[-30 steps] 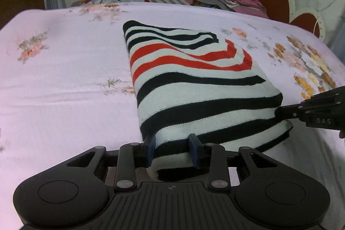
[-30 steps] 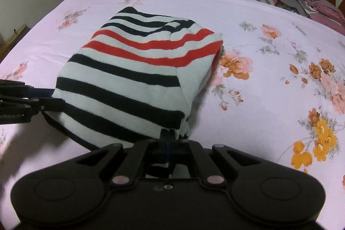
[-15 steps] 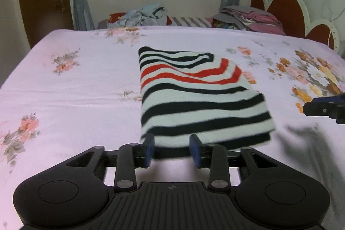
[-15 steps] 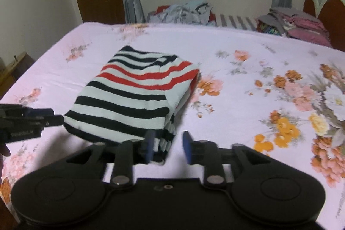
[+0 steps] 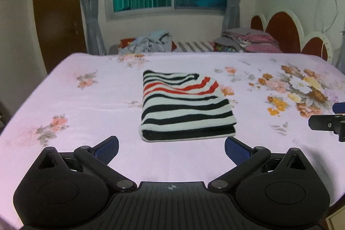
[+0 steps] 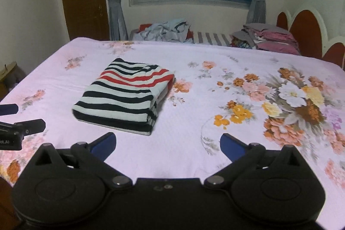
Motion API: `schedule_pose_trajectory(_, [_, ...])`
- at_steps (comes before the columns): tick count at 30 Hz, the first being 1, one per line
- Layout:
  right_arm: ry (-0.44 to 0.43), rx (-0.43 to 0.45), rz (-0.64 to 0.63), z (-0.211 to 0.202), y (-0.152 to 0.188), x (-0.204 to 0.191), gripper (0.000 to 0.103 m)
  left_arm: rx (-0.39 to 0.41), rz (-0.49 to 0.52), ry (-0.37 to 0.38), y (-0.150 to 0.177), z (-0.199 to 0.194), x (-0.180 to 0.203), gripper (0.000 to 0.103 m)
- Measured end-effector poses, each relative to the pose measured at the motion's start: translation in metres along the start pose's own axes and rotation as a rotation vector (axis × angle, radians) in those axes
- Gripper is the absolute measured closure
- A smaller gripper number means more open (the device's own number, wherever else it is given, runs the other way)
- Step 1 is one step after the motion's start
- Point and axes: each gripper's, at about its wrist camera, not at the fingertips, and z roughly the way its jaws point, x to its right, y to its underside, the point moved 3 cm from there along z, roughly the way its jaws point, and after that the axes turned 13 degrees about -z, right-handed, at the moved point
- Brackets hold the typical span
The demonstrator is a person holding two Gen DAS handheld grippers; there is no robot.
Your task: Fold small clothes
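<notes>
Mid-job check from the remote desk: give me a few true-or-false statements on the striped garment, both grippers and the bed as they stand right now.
1. The black, white and red striped knit garment lies folded flat on the pink floral bedsheet. True.
2. The left gripper is clamped on the garment's near edge. False: its jaws are spread wide and hold nothing, short of the garment.
3. The right gripper is open and empty. True.
4. The garment hangs in the air between the grippers. False: it rests on the sheet, touching neither gripper.
5. A loose heap of grey-blue clothes sits beyond the far edge of the bed. True.
</notes>
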Motion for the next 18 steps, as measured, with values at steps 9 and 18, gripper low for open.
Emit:
schedule_pose_trajectory(9, [0.003,0.064,0.025,-0.062,0.014,-0.004,0.0,0.059,-0.041,0.026,0.011,-0.068,0.005,0.0])
schedule_pose_trajectory(18, [-0.001,0.099,0.023,-0.087,0.012,-0.009,0.0,0.1,-0.048,0.015,0.015,-0.098,0.006,0.0])
